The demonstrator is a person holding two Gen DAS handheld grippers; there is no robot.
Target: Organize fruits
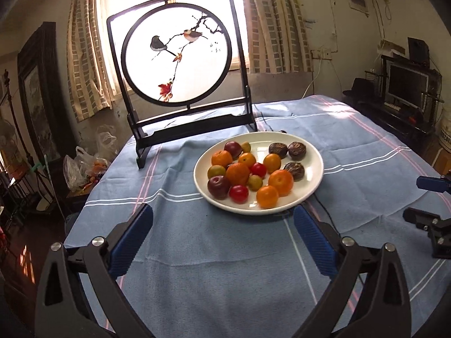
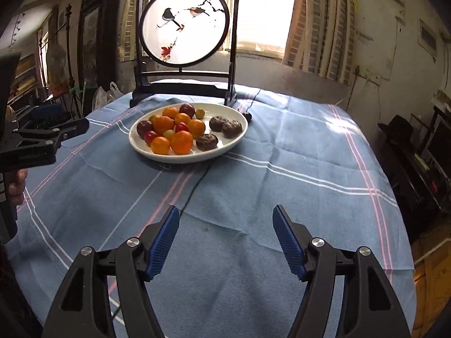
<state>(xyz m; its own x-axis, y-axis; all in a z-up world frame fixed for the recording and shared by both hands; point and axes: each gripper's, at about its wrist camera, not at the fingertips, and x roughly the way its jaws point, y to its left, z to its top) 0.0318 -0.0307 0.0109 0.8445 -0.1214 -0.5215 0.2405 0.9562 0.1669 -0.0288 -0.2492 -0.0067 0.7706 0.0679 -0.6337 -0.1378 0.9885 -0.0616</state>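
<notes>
Home: curtains (image 1: 84, 64), TV (image 1: 406, 84), tablecloth (image 1: 225, 253)

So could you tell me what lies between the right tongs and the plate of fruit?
Only blue tablecloth crossed by a thin dark cable, in the right wrist view.

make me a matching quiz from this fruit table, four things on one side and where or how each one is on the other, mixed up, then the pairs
Things
1. white plate
2. bird screen
3. three dark brown fruits
4. left gripper

Place or state
A. stands upright behind the plate, in front of the window
B. grouped on the plate's right side, apart from the oranges
C. open and empty, above the cloth just short of the plate
D. sits on the blue cloth, holding all the fruit

Pairs: 1-D, 2-A, 3-B, 4-C
</notes>
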